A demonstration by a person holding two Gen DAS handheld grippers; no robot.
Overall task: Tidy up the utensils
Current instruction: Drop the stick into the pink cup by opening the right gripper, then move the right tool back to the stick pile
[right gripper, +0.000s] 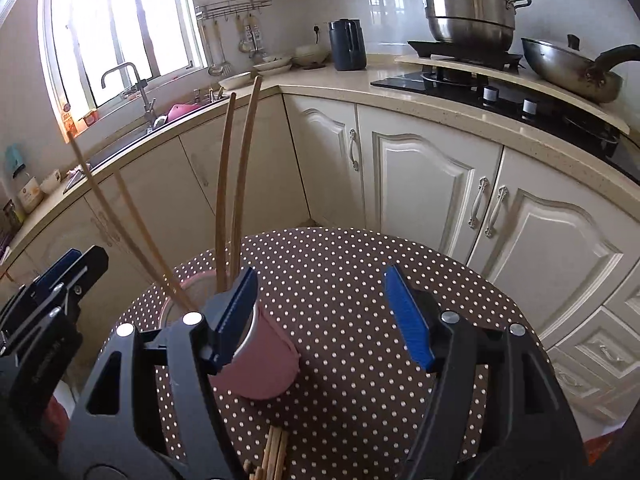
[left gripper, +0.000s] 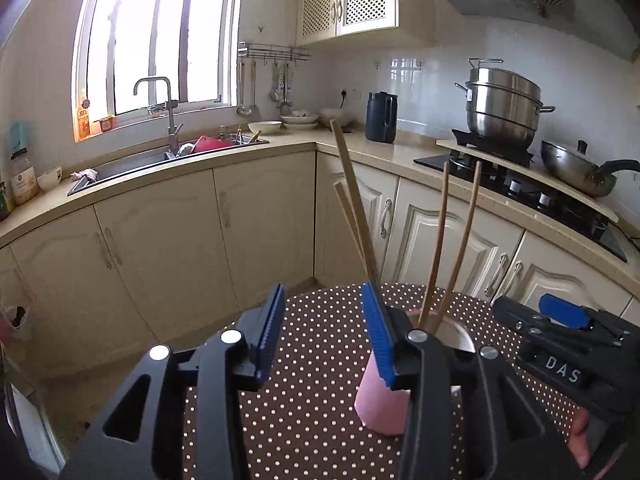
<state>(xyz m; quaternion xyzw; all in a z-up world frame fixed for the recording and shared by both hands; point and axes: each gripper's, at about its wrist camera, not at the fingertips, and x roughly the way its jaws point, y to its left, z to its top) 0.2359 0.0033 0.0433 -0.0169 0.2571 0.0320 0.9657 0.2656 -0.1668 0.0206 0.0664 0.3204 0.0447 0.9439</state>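
Left gripper (left gripper: 324, 334) over dotted tablecloth (left gripper: 312, 400), fingers apart, nothing between them, right finger just beside the pink cup (left gripper: 380, 404). Cup upright on the table with four chopsticks (left gripper: 456, 240) standing in it, two leaning left, two leaning right. Right gripper (right gripper: 324, 316) with fingers wide apart and empty, left finger against the cup rim; more chopsticks (right gripper: 274, 454) lying flat on the cloth near the bottom edge.
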